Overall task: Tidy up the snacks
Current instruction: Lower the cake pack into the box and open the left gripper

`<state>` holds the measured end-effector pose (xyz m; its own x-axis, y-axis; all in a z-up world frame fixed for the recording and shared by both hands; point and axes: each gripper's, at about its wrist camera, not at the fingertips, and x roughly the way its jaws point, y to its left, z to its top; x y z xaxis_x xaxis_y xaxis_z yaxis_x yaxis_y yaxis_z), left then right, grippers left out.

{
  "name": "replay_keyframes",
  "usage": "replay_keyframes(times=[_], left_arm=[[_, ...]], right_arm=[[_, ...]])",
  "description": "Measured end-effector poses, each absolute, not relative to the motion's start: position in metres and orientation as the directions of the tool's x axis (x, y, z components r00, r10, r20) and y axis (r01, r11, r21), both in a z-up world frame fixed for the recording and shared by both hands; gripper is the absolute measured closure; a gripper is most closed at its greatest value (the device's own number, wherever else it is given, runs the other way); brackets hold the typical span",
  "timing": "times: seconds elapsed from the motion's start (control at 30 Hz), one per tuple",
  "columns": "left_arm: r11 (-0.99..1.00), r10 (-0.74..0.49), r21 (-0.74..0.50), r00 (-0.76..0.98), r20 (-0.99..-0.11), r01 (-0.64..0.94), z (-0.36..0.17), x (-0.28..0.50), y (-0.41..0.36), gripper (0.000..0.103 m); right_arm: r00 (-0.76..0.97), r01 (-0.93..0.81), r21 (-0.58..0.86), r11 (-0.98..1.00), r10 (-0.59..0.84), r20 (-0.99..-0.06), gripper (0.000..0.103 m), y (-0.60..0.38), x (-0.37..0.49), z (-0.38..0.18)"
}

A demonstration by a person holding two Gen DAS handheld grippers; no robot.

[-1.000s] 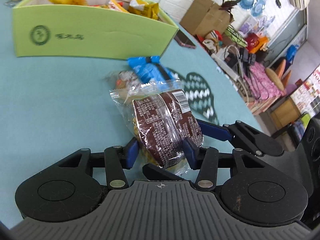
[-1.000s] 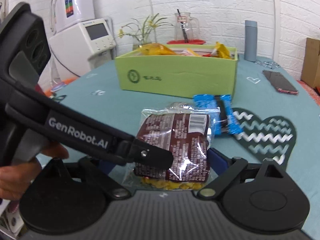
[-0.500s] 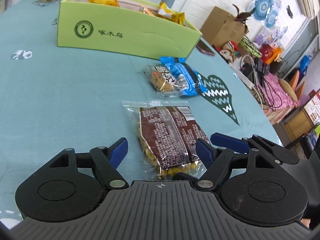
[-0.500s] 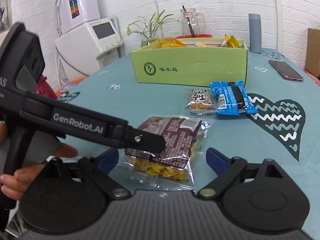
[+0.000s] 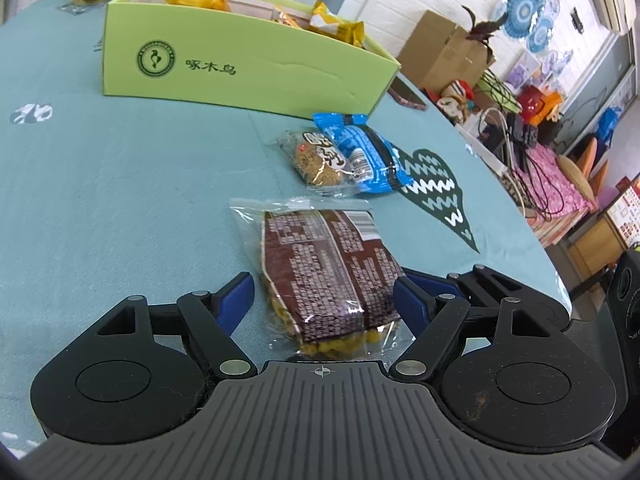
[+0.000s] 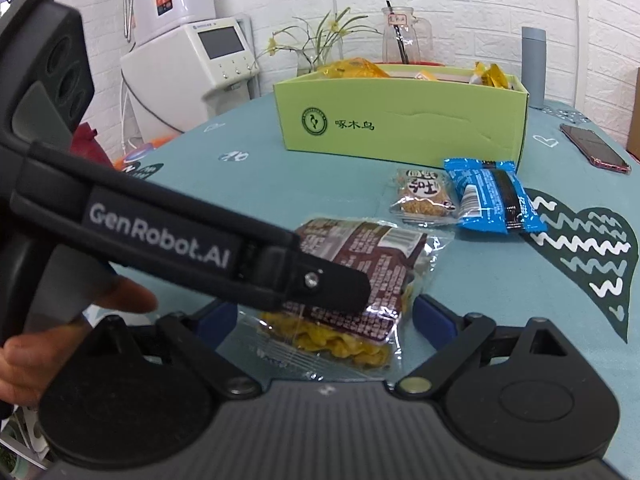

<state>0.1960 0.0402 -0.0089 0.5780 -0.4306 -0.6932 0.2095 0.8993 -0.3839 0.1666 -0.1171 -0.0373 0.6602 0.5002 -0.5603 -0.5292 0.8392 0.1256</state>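
A brown-labelled clear snack bag (image 5: 328,276) of yellow chips lies flat on the teal tablecloth. It also shows in the right wrist view (image 6: 360,276). My left gripper (image 5: 324,292) is open with its blue pads on either side of the bag, not pressing it. My right gripper (image 6: 326,316) is open too, straddling the same bag from the other side; the left gripper's black body (image 6: 160,236) crosses over the bag. A small biscuit pack (image 5: 320,158) and a blue wrapper snack (image 5: 364,156) lie beyond. The green box (image 5: 248,68) holds several snacks.
A phone (image 6: 594,148) lies on the table at the right, near the edge. A grey bottle (image 6: 534,64) and a glass jar (image 6: 400,42) stand behind the box. A white appliance (image 6: 188,68) stands off the table at left. A dark heart print (image 6: 588,248) marks the cloth.
The left gripper was shut on the brown bag and holding it up; it has opened and the bag now lies flat on the table. Both views have pulled back slightly from the box.
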Motion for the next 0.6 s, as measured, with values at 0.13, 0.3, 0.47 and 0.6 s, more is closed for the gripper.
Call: replay_keyframes(times=[0.13, 0.3, 0.47, 0.6], left_arm=[[0.908, -0.416, -0.351, 0.588, -0.694, 0.227, -0.010, 0.196, 0.034, 0.041], [0.951, -0.309, -0.210, 0.679, -0.666, 0.226, 0.010, 0.184, 0.023, 0.063], [0.955, -0.293, -0.123, 0.799, -0.525, 0.269, 0.075, 0.225, 0.023, 0.066], [0.957, -0.285, -0.097, 0.835, -0.471, 0.272, 0.114, 0.295, 0.027, 0.066]], right_arm=[[0.666, -0.537, 0.115, 0.836, 0.503, -0.551, 0.010, -0.114, 0.166, -0.040], [0.675, -0.546, 0.102, 0.831, 0.509, -0.534, 0.020, -0.111, 0.163, -0.020], [0.750, -0.563, 0.007, 0.826, 0.515, -0.416, 0.019, -0.105, 0.209, 0.033], [0.792, -0.553, -0.075, 0.830, 0.496, -0.356, 0.019, -0.094, 0.272, 0.071]])
